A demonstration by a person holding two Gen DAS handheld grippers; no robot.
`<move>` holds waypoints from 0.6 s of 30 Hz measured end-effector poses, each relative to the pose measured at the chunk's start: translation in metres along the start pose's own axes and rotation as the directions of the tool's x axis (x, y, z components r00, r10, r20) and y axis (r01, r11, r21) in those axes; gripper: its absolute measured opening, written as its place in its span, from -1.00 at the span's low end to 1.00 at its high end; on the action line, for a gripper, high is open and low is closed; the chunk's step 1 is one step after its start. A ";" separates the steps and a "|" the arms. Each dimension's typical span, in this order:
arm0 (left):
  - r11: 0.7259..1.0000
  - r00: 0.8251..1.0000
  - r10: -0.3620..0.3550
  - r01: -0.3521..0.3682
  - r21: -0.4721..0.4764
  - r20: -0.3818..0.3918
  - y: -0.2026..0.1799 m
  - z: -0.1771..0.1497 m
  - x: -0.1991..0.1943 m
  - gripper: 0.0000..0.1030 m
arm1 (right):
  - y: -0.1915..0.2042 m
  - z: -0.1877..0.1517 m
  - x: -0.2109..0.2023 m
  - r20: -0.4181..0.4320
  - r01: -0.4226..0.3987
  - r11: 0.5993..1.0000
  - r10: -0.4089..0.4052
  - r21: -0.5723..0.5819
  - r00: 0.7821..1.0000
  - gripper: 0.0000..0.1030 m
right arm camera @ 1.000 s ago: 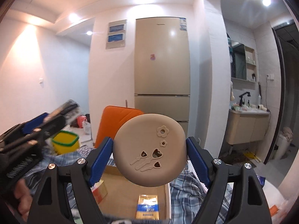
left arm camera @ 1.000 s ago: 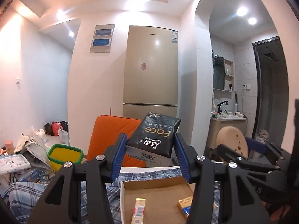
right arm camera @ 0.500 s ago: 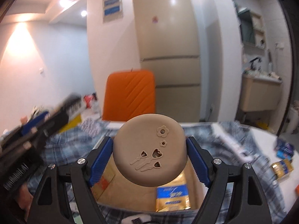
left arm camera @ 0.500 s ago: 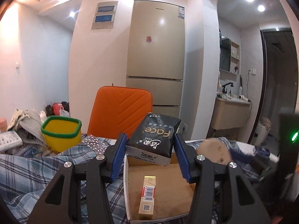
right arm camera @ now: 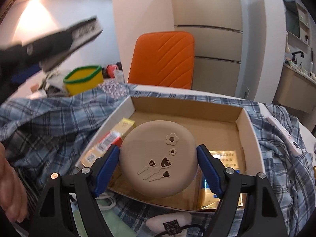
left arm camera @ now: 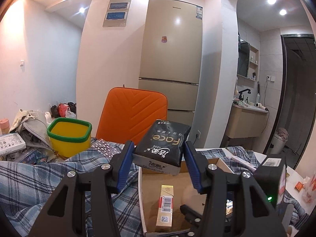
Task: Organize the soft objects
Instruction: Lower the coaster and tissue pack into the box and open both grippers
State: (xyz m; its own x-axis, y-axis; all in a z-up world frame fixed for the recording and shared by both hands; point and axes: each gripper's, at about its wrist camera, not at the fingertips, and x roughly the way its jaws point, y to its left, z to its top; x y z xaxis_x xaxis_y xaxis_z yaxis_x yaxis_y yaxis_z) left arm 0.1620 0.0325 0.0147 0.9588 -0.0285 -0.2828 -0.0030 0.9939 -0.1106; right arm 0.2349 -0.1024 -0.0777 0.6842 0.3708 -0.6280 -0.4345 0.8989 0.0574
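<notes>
My left gripper is shut on a black tissue pack and holds it tilted above the near left edge of an open cardboard box. A round beige case with flower and heart cut-outs is clamped in my right gripper, low over the same cardboard box. Inside the box lie a yellow and red carton on the left and a gold and blue packet on the right. The left gripper with its pack shows as a blurred dark shape at the upper left of the right wrist view.
A blue plaid cloth covers the table around the box. A yellow tub with a green rim stands at the left beside piled clutter. An orange chair back rises behind the table. A white fluffy thing lies before the box.
Both grippers have come down toward the box. The right one tipped downward, so the box now fills its view below the beige case. Both grips stayed the same.
</notes>
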 end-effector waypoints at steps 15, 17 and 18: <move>1.000 1.000 -0.005 0.004 0.015 0.022 0.000 0.000 -0.005 -0.01 | 0.001 0.002 -0.008 0.037 0.033 0.999 -0.033 -0.010 0.999 0.66; 1.000 1.000 -0.006 0.006 0.013 0.021 0.001 0.000 -0.005 -0.01 | -0.007 0.004 -0.015 0.054 0.062 0.998 -0.062 0.015 0.997 0.66; 1.000 1.000 -0.008 0.007 0.010 0.018 0.001 -0.001 -0.004 -0.01 | -0.013 0.005 -0.019 0.059 0.093 0.995 -0.095 0.036 0.994 0.66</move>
State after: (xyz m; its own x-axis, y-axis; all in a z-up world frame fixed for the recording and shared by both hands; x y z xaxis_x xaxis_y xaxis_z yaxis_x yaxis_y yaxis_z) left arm 0.1576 0.0334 0.0153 0.9638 -0.0342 -0.2644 0.0070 0.9947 -0.1029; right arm 0.2310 -0.1197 -0.0625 0.7554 0.2971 -0.5840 -0.3477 0.9372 0.0269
